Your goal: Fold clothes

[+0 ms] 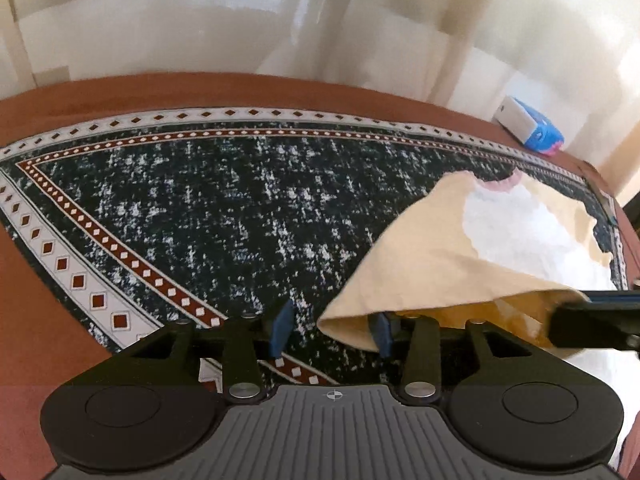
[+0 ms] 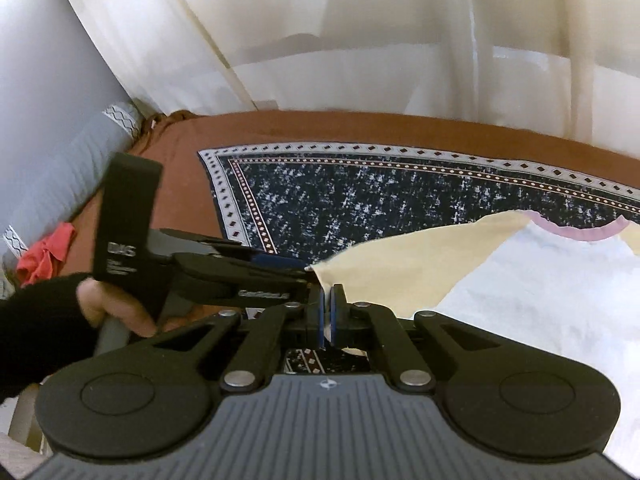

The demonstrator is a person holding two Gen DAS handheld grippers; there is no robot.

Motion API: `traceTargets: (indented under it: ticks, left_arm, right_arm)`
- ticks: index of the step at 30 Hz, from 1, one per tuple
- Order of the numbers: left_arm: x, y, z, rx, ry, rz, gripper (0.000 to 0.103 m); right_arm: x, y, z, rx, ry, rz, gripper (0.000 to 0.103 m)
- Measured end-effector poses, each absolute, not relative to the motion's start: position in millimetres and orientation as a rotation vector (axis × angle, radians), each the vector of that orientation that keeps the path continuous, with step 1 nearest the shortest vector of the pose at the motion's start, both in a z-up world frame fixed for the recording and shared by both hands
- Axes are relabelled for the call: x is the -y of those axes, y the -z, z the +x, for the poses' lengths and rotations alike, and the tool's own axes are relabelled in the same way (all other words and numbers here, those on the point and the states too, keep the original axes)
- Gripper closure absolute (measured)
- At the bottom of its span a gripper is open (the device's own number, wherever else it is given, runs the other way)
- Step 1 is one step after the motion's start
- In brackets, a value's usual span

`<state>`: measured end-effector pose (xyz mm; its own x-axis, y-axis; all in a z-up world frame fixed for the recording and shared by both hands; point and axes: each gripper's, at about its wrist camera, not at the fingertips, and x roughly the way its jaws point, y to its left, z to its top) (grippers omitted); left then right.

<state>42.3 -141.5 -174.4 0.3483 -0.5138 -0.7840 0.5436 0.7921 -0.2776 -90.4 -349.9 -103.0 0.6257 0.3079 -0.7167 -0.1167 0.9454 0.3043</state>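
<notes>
Domestic bedroom: bed [image 2: 192,148] under rust-brown sheet, patterned dark cloth [image 1: 240,208] spread on it, sheer curtains [image 2: 360,40] behind, grey bolster [image 2: 72,168] alongside.

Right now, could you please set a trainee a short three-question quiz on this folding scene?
1. True or false: the right tool is shut on the cream shirt.
2. What lies under the shirt: A a bare floor, B a dark patterned cloth, C a towel?
3. What colour is the shirt's collar trim?

Key: 1 true. 2 B. 3 pink.
</notes>
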Motion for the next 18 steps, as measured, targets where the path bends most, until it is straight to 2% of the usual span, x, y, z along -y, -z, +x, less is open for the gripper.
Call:
traceTargets:
  ticks: [2, 7, 10, 13, 15, 17, 18]
  left_arm:
    - [142, 174, 46, -0.995, 0.683, 0.011, 0.103]
    - [137, 146, 53, -0.858, 0.679, 0.021, 0.103]
    - [143, 137, 57, -0.803, 0.713, 0.133, 0.103]
    - [153, 153, 65, -0.842, 0.699, 0.258, 0.101]
    - [154, 168, 69, -0.879, 0.669, 0.306, 0.080]
    - [151, 177, 69, -0.893, 0.648, 0.322, 0.064]
    - [146, 177, 69, -0.889, 0.645, 0.318, 0.060]
  right_arm:
    - [351, 99, -93, -0.857, -0.243, 0.245, 0.100]
    - [353, 107, -94, -0.921, -0.249, 0.273, 0.100]
    - [343, 124, -85, -0.982, -0.296, 0.295, 0.100]
    - [327, 144, -70, -1.025, -0.325, 0.276, 0.100]
    - [321, 162, -60, -1.069, -0.331, 0.277, 0.100]
    - [318, 177, -55, -1.109, -0.329, 0.287, 0.099]
    - [319, 180, -55, -1.116, -0.328, 0.296, 0.097]
